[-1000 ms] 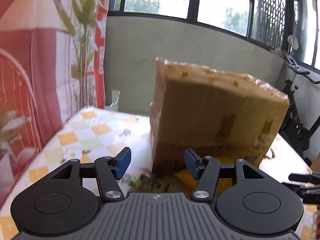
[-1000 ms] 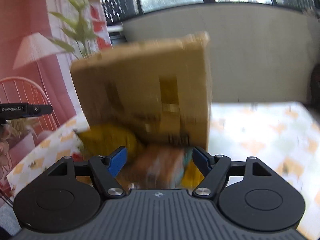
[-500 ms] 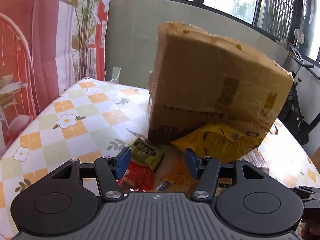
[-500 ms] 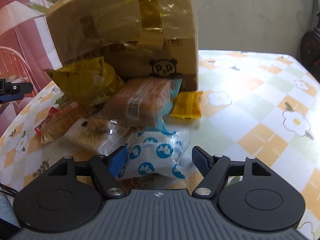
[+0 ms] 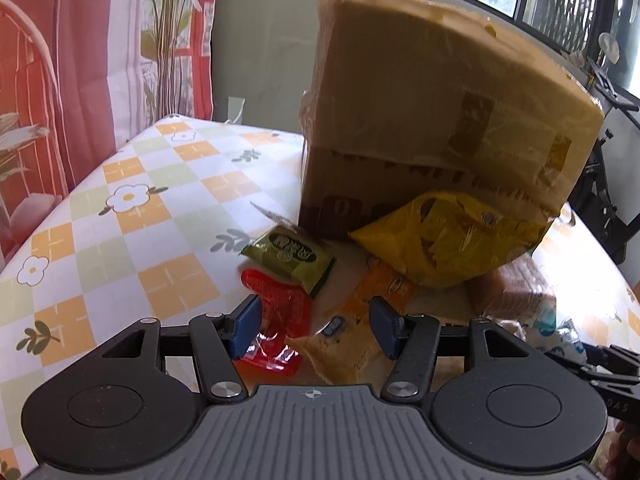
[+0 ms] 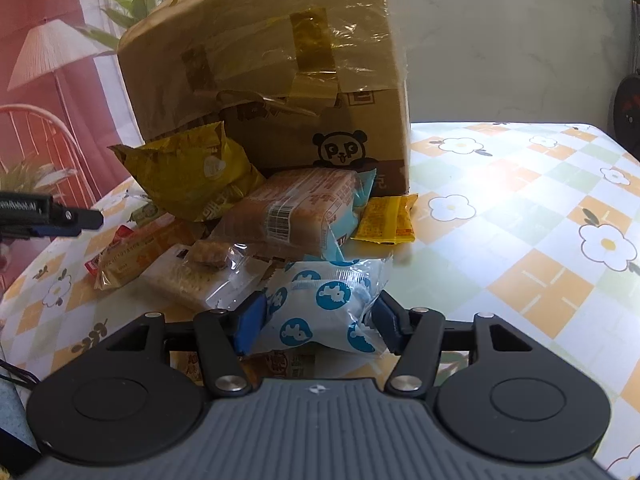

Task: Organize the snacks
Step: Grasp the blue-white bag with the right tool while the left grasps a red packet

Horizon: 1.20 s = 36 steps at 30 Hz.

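A tall cardboard box [image 5: 440, 120] [image 6: 272, 80] stands on the flowered table with a heap of snacks at its foot. My left gripper [image 5: 314, 328] hangs open above a red packet [image 5: 276, 320] and an orange packet [image 5: 352, 336]; its pads touch neither. Behind them lie a green packet [image 5: 292, 256] and a yellow bag [image 5: 448, 236] [image 6: 188, 172]. My right gripper [image 6: 318, 324] is closing on a white packet with blue dots [image 6: 320, 308], and its pads press on both sides. Beyond it lie a brown cake pack [image 6: 296, 212], a clear noodle pack [image 6: 192, 276] and a small yellow packet [image 6: 384, 220].
The checked tablecloth [image 6: 520, 220] is bare to the right of the box and also on its left side [image 5: 120, 220]. A red patterned curtain [image 5: 60, 80] hangs at the left. Exercise equipment [image 5: 604, 208] stands past the table's right edge. The left gripper's tip [image 6: 52, 216] shows in the right wrist view.
Both grippers came down toward the snack heap, so the box rose in view. The right jaws narrowed onto the blue-dotted packet. The left jaws kept their width.
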Motion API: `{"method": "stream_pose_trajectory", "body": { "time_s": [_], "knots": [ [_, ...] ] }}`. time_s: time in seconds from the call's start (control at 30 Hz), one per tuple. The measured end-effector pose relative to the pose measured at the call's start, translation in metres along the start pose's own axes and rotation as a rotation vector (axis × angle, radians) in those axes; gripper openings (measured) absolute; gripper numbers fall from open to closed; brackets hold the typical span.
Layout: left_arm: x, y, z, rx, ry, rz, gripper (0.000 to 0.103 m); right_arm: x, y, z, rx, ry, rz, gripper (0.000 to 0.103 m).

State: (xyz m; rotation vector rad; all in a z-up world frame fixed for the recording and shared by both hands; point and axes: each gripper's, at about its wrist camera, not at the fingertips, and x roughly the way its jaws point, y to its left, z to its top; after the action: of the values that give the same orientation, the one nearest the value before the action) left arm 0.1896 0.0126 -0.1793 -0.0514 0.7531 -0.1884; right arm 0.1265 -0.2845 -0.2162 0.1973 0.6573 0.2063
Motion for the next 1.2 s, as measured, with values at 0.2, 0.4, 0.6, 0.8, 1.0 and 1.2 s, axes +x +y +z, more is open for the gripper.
{"method": "stream_pose_trajectory", "body": {
  "time_s": [0.2,0.4,0.6,0.8,1.0,1.2],
  "knots": [
    [0.006,0.001,-0.001,0.016,0.021,0.020,0.061,0.000,-0.001,0.000,0.008,-0.004,0.004,0.061],
    [0.008,0.008,0.003,0.029,0.006,0.033,0.052,0.000,0.000,0.000,0.010,-0.005,0.004,0.061],
    [0.025,0.024,0.013,0.022,0.005,0.081,0.047,0.000,0.000,0.000,0.006,-0.005,0.000,0.061],
    [0.051,0.027,0.016,0.070,0.085,0.001,0.052,0.000,0.000,0.000,0.012,-0.005,0.003,0.061],
    [0.060,0.023,0.010,0.108,0.097,0.020,0.058,0.000,0.000,-0.001,0.012,-0.006,0.002,0.061],
    [0.061,0.014,0.005,0.130,0.092,0.059,0.062,0.000,0.000,-0.001,0.013,-0.006,0.002,0.061]
  ]
}}
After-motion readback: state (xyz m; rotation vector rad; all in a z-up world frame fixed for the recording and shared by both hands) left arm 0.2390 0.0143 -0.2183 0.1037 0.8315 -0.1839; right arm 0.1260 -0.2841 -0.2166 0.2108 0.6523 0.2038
